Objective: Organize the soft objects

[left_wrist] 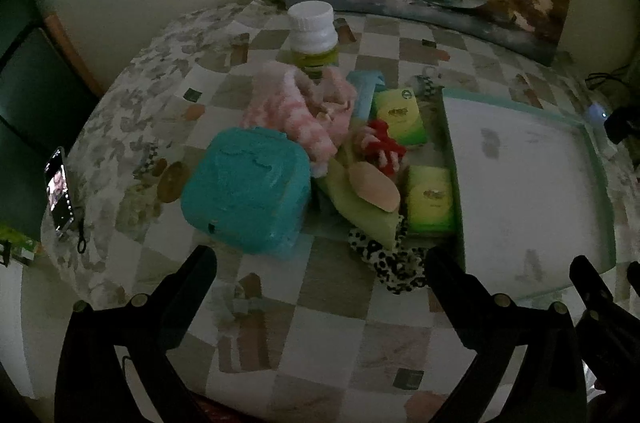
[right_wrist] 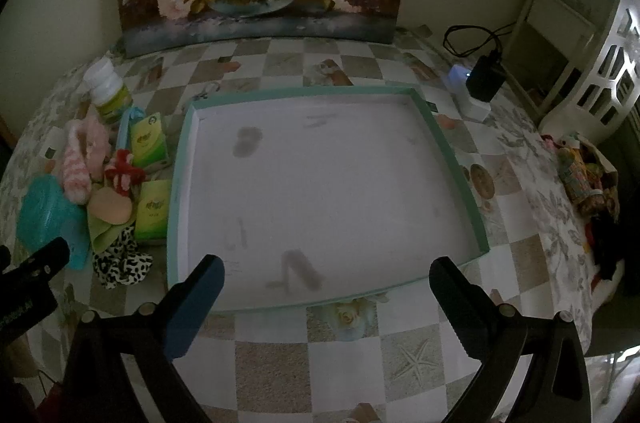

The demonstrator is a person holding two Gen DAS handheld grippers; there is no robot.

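So nothing's been picked up yet as far as I can tell. The left gripper (left_wrist: 320, 263) and the right gripper (right_wrist: 326, 275) both have their jaws spread wide with nothing between them, hovering over the table (right_wrist: 280, 363) and tilted down at it.

The soft stuff is all heaped just left of the big shallow tray (right_wrist: 452, 159), which has nothing in it. In the pile: a fluffy pink sock (left_wrist: 292, 115) at the far side, a red and white knitted thing (left_wrist: 382, 143) in the middle, a green cloth (left_wrist: 360, 207) with a beige pad (left_wrist: 376, 187) lying on top of it, and a leopard-print scrunchie (left_wrist: 384, 263) nearest the left jaws. Mixed in are hard things: a teal plastic box (left_wrist: 248, 191), two green packets (left_wrist: 432, 199), a white-capped bottle (left_wrist: 314, 39).

If I were doing it, I'd start with the scrunchie: it's closest and sits at the near edge of the heap, just touching the green cloth. Come down over its bulk and pinch deep, since fluffy fabric slips out of a shallow grip. Lift slowly in case the cloth drags along. My guess is the tray is where it all goes, so the right gripper is already well placed above its near edge.
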